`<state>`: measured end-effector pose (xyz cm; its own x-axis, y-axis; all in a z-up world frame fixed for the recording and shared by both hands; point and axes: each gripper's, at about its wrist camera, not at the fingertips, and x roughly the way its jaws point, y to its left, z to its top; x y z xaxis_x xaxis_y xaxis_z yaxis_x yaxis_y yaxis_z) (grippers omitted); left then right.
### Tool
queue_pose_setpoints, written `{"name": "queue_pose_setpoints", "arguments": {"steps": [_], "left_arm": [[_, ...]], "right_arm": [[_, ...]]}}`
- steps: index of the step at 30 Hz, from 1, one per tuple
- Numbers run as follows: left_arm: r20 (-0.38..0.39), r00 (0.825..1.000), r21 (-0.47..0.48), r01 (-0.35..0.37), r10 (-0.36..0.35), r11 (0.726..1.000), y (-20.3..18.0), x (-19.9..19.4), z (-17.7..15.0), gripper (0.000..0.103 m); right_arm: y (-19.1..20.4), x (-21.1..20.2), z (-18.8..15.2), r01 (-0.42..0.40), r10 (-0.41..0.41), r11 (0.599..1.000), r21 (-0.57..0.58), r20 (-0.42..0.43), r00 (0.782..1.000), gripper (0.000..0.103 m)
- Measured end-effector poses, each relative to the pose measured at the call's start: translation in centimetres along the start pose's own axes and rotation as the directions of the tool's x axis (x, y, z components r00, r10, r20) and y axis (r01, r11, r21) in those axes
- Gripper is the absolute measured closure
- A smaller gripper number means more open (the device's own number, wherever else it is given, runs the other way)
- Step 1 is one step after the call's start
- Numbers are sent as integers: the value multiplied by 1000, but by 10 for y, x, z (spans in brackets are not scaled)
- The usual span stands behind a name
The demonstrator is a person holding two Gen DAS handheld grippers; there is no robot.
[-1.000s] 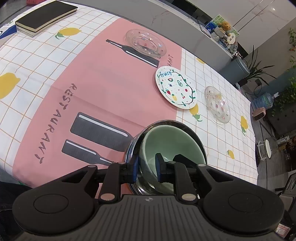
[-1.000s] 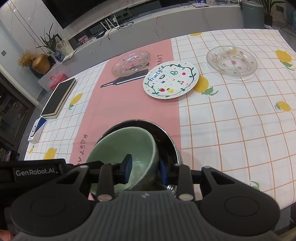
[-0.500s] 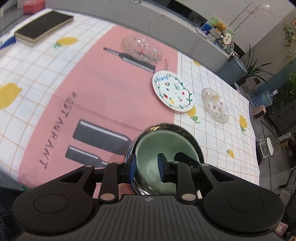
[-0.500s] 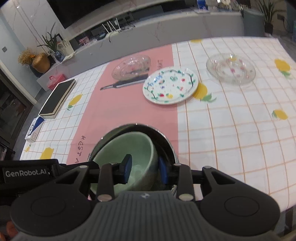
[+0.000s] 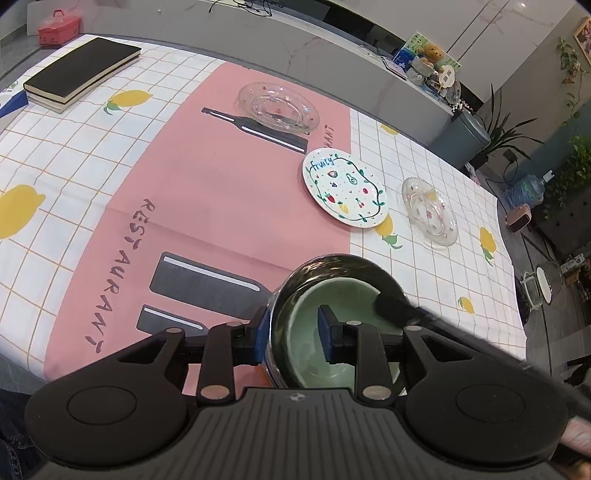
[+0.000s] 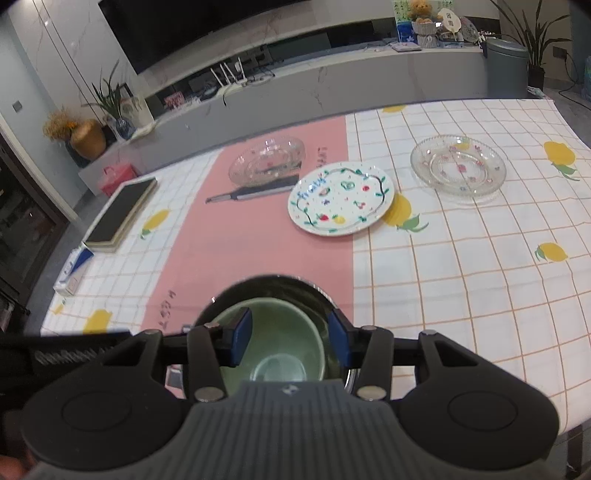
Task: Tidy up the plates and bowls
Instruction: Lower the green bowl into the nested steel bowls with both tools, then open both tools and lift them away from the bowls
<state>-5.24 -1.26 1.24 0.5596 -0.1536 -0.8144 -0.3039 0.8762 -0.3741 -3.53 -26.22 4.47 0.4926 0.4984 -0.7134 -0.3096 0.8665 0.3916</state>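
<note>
A green bowl (image 5: 343, 295) sits nested inside a steel bowl (image 5: 325, 262) at the near table edge; both also show in the right wrist view, the green bowl (image 6: 284, 332) within the steel bowl (image 6: 273, 282). My left gripper (image 5: 293, 336) is open, its jaws straddling the bowls' left rims. My right gripper (image 6: 290, 338) is open wide, its jaws on either side of the green bowl. A white "Fruity" plate (image 5: 345, 192) (image 6: 341, 197) lies mid-table. Two glass plates lie beyond: one at the back (image 5: 279, 107) (image 6: 267, 160), one at the right (image 5: 430, 212) (image 6: 458, 170).
A black notebook (image 5: 81, 72) (image 6: 123, 208) lies at the far left of the table. A red box (image 5: 59, 27) sits beyond the table edge. A grey counter (image 6: 332, 81) runs behind the table.
Both grippers opened: the right let go of the green bowl's rim, the left let go of the bowls' left rims. The green bowl now sits level inside the steel bowl. Both cameras rose slightly.
</note>
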Motion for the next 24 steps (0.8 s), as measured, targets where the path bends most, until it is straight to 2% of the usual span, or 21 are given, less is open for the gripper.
{"name": "queue_pose_setpoints", "arguments": {"steps": [2,6,9,14,24], "left_arm": [[-5,1000,7,16,-16,1000,2,2,-2,63],[-25,999,25,30,-29,999,1,10,-5,58],[-28,999,31,20,-20,999,1,15,-7,58],[-18,1000,45,18,-17,999,8,14,2,58],[7,999,143,37,-38,989,7,11,46,57]], "right_arm": [[-4,-4,3,17,-17,1000,13,20,1000,42],[-12,4,4,54,-54,998,22,-20,998,34],[-13,14,0,64,-63,998,16,-47,997,34],[-23,14,8,63,-61,997,47,-42,997,34],[-20,12,46,0,2,998,57,-29,1000,34]]}}
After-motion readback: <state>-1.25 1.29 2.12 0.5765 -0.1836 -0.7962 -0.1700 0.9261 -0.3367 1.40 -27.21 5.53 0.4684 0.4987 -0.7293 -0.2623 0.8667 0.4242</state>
